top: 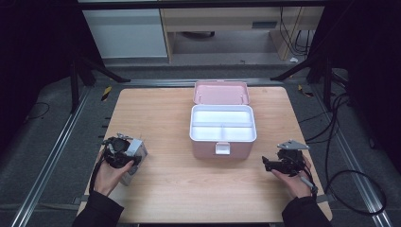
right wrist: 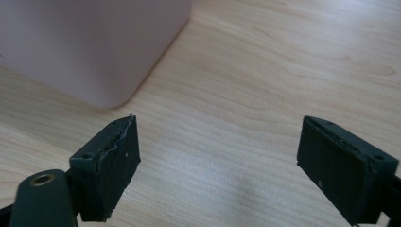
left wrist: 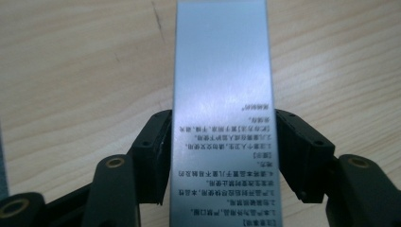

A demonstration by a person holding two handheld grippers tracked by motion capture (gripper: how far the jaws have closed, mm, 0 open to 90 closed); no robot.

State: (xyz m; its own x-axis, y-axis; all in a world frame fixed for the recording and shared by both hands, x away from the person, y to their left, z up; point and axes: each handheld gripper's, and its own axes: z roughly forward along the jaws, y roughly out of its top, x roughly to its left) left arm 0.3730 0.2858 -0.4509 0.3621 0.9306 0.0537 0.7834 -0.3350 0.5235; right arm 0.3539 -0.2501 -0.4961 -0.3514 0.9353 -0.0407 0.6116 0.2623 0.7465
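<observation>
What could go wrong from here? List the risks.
1. The left gripper clamps the silver carton only at its lower end, so the carton may pivot or slip when lifted.
2. The pink box has a divided tray; the long carton may not drop in flat and could catch on the divider.

Wooden table (top: 179, 184) bears an open pink box (top: 222, 126).

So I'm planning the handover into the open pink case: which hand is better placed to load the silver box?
Left. The left claw is already shut on the silver box, while the right claw is open and holds nothing beside the pink case.
</observation>
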